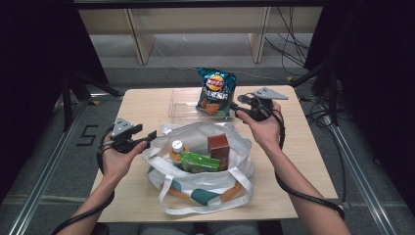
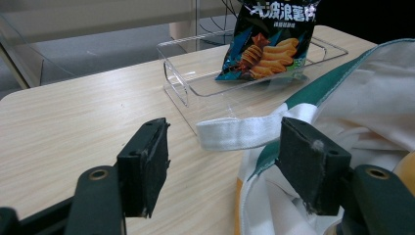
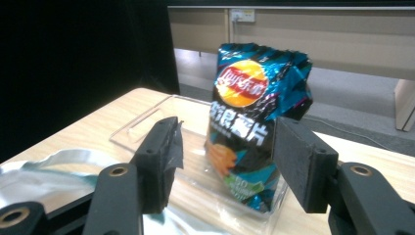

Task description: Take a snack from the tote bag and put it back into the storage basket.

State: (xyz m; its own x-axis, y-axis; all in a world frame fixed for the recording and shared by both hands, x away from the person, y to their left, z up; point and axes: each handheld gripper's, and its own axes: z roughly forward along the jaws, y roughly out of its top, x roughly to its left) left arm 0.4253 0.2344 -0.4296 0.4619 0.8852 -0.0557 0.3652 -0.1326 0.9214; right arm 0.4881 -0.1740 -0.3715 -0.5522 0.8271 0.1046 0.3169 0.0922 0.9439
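Note:
A blue crisp bag (image 1: 216,93) (image 2: 266,44) (image 3: 254,122) stands in a clear plastic tray (image 1: 183,105) (image 2: 195,83) (image 3: 142,127) at the back of the table. In front of it a white tote bag with green trim (image 1: 205,181) (image 2: 372,112) (image 3: 44,171) sits open, holding an orange-capped bottle (image 1: 176,149), a green packet (image 1: 199,161) and a brown box (image 1: 219,148). My left gripper (image 1: 149,136) (image 2: 225,147) is open at the tote's left rim, a white strap (image 2: 244,132) lying just beyond its jaws. My right gripper (image 1: 238,106) (image 3: 225,147) is open, pointing at the crisp bag from its right, jaws short of it.
The wooden table (image 1: 303,161) has bare surface at the left and right of the tote. Behind the table stand wooden shelf legs (image 1: 139,39). Cables (image 1: 293,49) trail over the floor at the back right. Dark curtains close both sides.

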